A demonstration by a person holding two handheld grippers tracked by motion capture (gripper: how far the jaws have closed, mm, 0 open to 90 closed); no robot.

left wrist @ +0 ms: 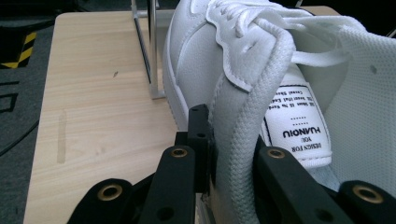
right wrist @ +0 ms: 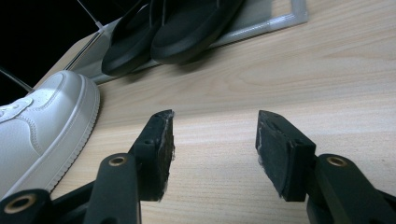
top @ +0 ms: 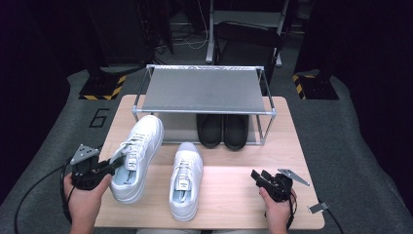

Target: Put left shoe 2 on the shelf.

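Left tongs (left wrist: 233, 154) pinch only the white sneaker's (top: 136, 156) padded collar at frame left — it could slip free, toe dragging; right tongs (right wrist: 212, 149) gape wide, empty.

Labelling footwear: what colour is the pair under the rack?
Black pair, clearest in the high view.
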